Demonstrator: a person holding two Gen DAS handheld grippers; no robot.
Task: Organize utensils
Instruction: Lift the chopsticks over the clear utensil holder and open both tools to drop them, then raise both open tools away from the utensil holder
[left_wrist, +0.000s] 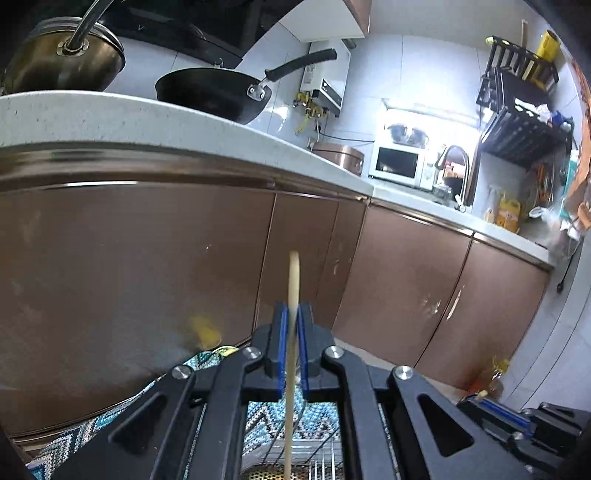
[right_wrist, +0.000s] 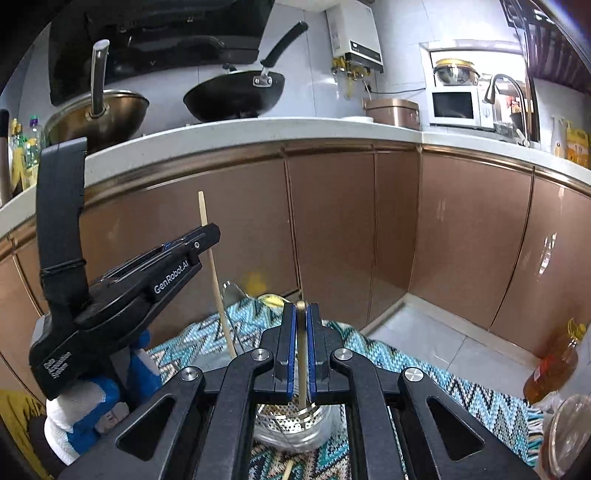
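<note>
My left gripper (left_wrist: 293, 314) is shut on a pale wooden chopstick (left_wrist: 292, 280) that stands upright between its blue pads; its lower end reaches down toward a perforated metal utensil holder (left_wrist: 295, 472). In the right wrist view the left gripper (right_wrist: 210, 232) holds that chopstick (right_wrist: 214, 266) at the left. My right gripper (right_wrist: 301, 314) is shut on a second chopstick (right_wrist: 303, 354), upright, its lower end inside the metal holder (right_wrist: 291, 424). Another chopstick (right_wrist: 287, 469) lies on the patterned cloth (right_wrist: 406, 365).
Brown cabinet doors (right_wrist: 332, 229) stand close ahead under a white countertop (right_wrist: 258, 125) with a black wok (right_wrist: 236, 96) and a steel pan (right_wrist: 99, 114). An oil bottle (right_wrist: 554, 365) and a glass lid (right_wrist: 569, 435) are at the right.
</note>
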